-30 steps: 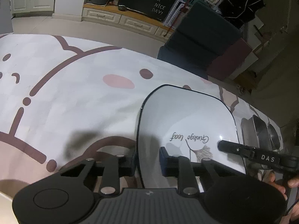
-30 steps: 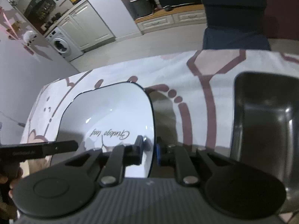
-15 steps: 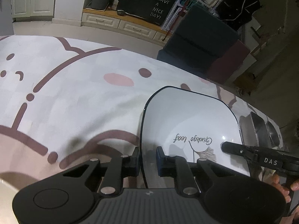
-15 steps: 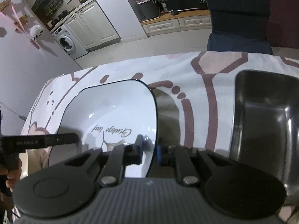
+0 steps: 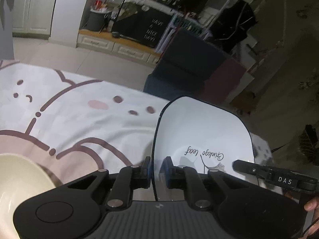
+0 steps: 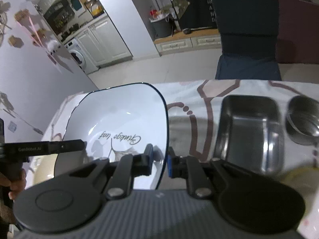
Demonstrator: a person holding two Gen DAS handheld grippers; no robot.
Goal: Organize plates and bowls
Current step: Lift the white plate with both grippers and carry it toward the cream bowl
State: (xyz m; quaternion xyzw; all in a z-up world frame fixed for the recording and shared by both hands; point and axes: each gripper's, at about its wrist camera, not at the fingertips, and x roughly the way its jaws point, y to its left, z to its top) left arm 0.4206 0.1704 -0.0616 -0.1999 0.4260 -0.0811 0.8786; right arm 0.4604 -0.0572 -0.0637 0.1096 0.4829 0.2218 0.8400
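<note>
We hold the plate [image 5: 201, 135] between both grippers. Our left gripper [image 5: 156, 168] pinches its near-left rim, one finger on each face, and our right gripper [image 6: 159, 159] pinches the opposite rim the same way, the rim edge running between its blue pads. The plate is white with a dark edge and a leaf drawing. It looks lifted clear of the cloth [image 5: 79, 119] and tilted, its far edge at 12 o'clock past the table's edge in the left view.

Outward from the left gripper, a cream bowl [image 5: 22, 175] sits at 8 o'clock, cut off by the frame. From the right gripper, a steel tray [image 6: 249, 131] lies at 2 o'clock on the cloth and a round steel bowl [image 6: 304, 119] at 3 o'clock beyond it.

The risk we judge greatest is the slip: both grips take only thin glazed rim, so if our two hands drift apart, twist against each other or tilt further, the plate could slide out and drop onto the table or the bowl. Lowering it carelessly could also knock the cream bowl or tray.

We cannot see the plate's underside, how deep each pad bites, or where it should go. The lower right corner of the right view is blurred.
</note>
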